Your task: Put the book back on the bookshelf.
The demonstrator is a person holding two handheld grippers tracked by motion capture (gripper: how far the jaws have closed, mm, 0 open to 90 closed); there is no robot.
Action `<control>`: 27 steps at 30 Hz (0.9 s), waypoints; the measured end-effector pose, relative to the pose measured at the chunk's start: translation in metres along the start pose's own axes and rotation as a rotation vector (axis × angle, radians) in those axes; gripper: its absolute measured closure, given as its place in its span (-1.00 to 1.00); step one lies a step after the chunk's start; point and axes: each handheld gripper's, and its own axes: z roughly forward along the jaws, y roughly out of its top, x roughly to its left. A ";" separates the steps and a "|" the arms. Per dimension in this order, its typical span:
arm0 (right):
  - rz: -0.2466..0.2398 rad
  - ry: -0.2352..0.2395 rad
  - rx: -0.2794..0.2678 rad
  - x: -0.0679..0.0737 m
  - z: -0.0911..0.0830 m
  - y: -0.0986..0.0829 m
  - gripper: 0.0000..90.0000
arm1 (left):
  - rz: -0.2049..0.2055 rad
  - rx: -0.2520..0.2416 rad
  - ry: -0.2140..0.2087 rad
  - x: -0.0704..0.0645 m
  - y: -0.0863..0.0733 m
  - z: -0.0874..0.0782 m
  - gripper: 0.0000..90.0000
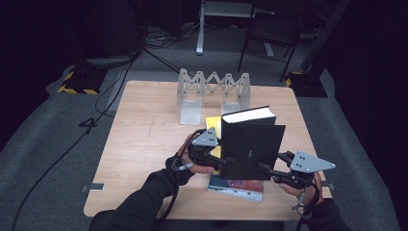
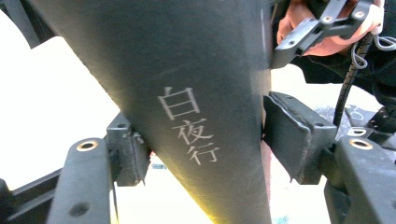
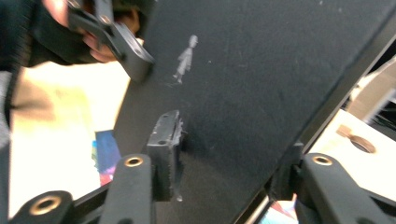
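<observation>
A black hardcover book point(image 1: 252, 144) stands upright above the table, held between both grippers. My left gripper point(image 1: 222, 161) is shut on its spine side; in the left gripper view the spine point(image 2: 196, 93) with pale characters sits clamped between the pads point(image 2: 289, 135). My right gripper point(image 1: 267, 169) is shut on the book's lower right edge. In the right gripper view the black cover point(image 3: 261, 70) with a small figure runs between the jaws. A colourful book point(image 1: 236, 186) lies flat beneath, near the front edge.
A translucent folding book rack point(image 1: 214, 89) stands at the back of the wooden table point(image 1: 144, 144). A yellow book point(image 1: 213, 123) lies behind the black one. A chair point(image 1: 272, 29) and cables are on the floor beyond.
</observation>
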 end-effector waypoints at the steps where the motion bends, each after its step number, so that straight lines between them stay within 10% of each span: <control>1: 0.000 0.000 0.000 0.000 0.000 0.000 0.13 | 0.009 -0.002 0.002 -0.002 0.001 0.000 -0.19; 11: 0.064 -0.186 0.005 -0.010 -0.007 -0.013 -0.09 | 0.035 -0.012 -0.001 -0.008 0.004 0.000 0.04; 18: 0.093 -0.077 -0.011 -0.014 0.000 -0.019 -0.09 | 0.036 -0.036 0.004 -0.012 0.007 0.004 0.07; 27: 0.130 -0.091 -0.021 -0.018 -0.002 -0.022 -0.11 | 0.000 -0.106 0.028 -0.013 0.018 0.014 0.06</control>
